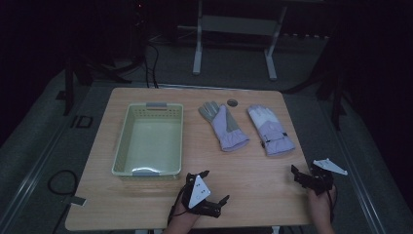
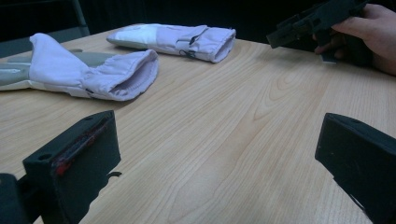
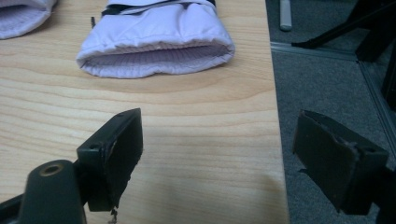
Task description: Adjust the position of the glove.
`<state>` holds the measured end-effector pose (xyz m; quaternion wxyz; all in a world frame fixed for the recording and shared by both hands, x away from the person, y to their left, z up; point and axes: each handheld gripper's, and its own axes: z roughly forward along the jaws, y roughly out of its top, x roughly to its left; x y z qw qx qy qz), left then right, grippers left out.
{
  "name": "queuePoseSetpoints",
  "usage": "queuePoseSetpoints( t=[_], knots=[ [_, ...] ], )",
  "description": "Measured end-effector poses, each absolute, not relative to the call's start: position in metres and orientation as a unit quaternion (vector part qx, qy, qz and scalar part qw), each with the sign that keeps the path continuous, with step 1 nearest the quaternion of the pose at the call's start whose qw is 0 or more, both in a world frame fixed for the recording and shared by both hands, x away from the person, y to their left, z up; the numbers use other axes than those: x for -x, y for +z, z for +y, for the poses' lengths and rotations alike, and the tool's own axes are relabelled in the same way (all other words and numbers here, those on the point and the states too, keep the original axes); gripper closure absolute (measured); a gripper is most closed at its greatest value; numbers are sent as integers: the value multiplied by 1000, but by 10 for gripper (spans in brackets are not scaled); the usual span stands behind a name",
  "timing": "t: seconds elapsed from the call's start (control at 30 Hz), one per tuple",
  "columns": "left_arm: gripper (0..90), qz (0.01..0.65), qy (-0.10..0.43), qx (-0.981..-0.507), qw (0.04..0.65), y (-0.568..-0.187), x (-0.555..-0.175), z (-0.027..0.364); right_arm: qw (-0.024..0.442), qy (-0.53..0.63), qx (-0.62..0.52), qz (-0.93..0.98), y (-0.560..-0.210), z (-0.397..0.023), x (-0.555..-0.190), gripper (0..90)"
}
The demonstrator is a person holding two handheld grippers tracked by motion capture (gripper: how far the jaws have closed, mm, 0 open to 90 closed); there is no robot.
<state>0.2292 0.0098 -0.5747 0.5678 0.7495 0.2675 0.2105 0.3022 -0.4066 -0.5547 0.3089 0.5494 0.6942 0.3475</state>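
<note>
Two lilac and white gloves lie on the far right part of the wooden table (image 1: 253, 187): the left glove (image 1: 224, 126) palm side up with grey fingers, the right glove (image 1: 270, 130) beside it. Near the front edge my left gripper (image 1: 214, 186) stands open with nothing between its jaws. My right gripper (image 1: 302, 171) is open at the front right corner, also holding nothing. In the left gripper view the left gripper (image 2: 217, 154) looks across bare wood at the near glove (image 2: 93, 70) and the far glove (image 2: 177, 39). The right gripper (image 3: 219, 154) faces the open cuff of the right glove (image 3: 159, 42).
A pale green plastic basket (image 1: 122, 141) with nothing in it stands on the left half of the table. A small dark round thing (image 1: 233, 102) lies behind the gloves. The table's right edge (image 3: 275, 140) runs between the right gripper's jaws, with grey floor (image 3: 327, 79) beyond.
</note>
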Motion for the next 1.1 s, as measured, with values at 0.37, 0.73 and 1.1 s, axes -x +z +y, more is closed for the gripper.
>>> queuePoseSetpoints(
  t=[0.37, 0.73, 1.1],
  knots=[
    [1, 266, 214, -751, 566, -575, -229, 9, 268, 346, -555, 708, -556, -404, -302, 138],
    [2, 260, 210, -753, 567, -575, -228, 8, 257, 310, -536, 742, -543, -385, -313, 138],
    [1, 261, 210, -753, 567, -575, -228, 8, 258, 344, -524, 736, -504, -371, -332, 135]
  ],
)
